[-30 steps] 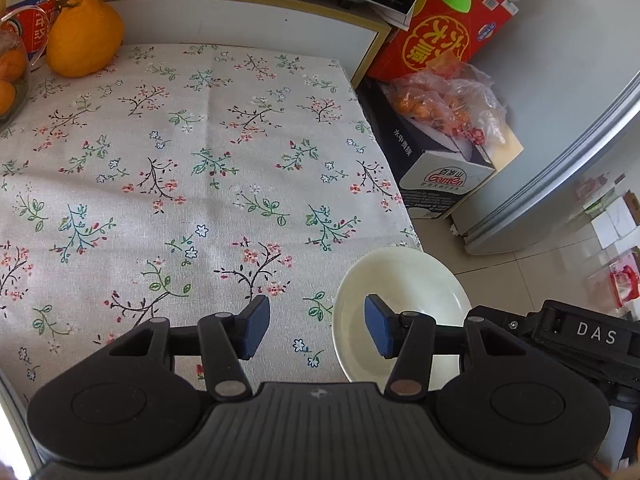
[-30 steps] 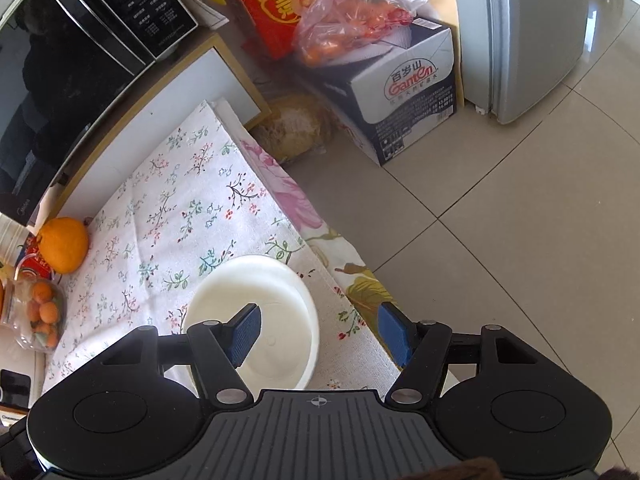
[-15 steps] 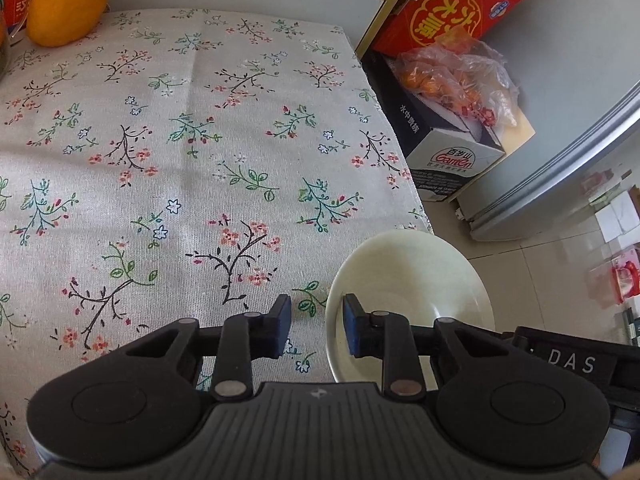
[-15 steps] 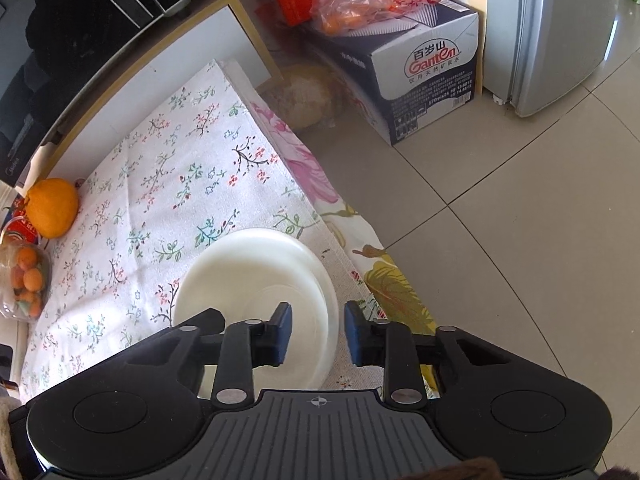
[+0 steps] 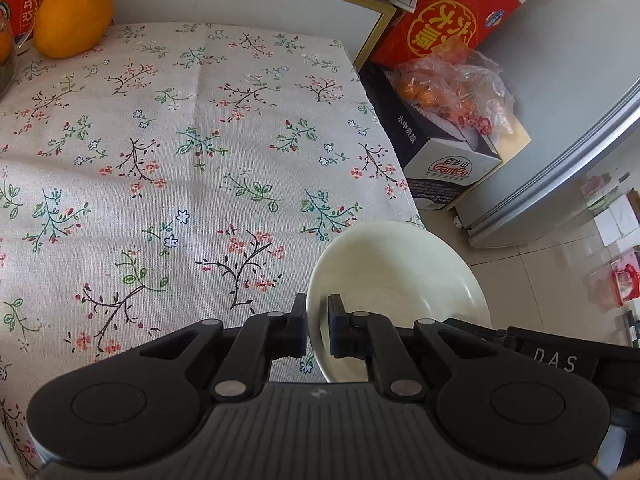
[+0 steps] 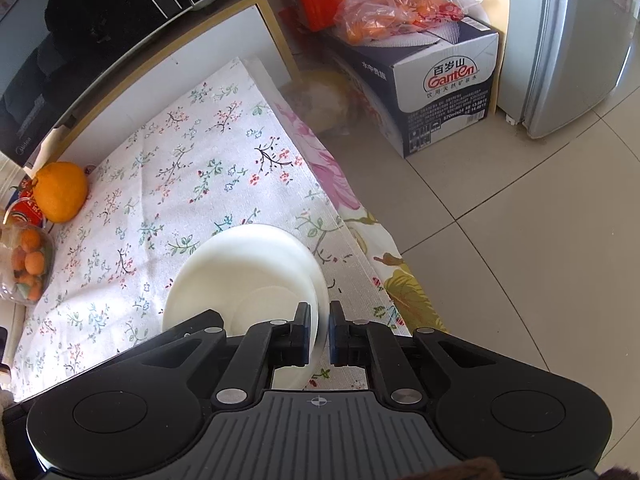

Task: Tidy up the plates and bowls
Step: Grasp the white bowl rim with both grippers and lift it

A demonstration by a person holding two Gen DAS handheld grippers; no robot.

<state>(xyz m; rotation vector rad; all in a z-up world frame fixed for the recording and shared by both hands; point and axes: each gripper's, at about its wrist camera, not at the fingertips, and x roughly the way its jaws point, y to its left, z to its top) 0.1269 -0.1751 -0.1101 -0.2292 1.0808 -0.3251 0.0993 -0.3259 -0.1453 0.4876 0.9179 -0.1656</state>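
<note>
A cream-white bowl (image 5: pixel 396 276) sits at the right edge of the floral tablecloth (image 5: pixel 180 152). My left gripper (image 5: pixel 317 330) is shut on the bowl's left rim, one finger inside and one outside. In the right wrist view the same white bowl (image 6: pixel 240 276) appears, and it looks like a stack of two nested dishes. My right gripper (image 6: pixel 319 334) is shut on its right rim. Both grippers hold the bowl from opposite sides, low over the cloth.
A large orange (image 5: pixel 72 16) and a red-labelled jar (image 5: pixel 20 8) stand at the table's far left. A container of small oranges (image 6: pixel 26 264) sits left. Beyond the table's right edge are a Ganten water box (image 5: pixel 440 160), a bag of oranges (image 5: pixel 448 84), a red box (image 5: pixel 452 12) and a fridge (image 6: pixel 580 40).
Both grippers went from wide open to shut on the bowl's rims. The bowl has lifted and tilted slightly.
</note>
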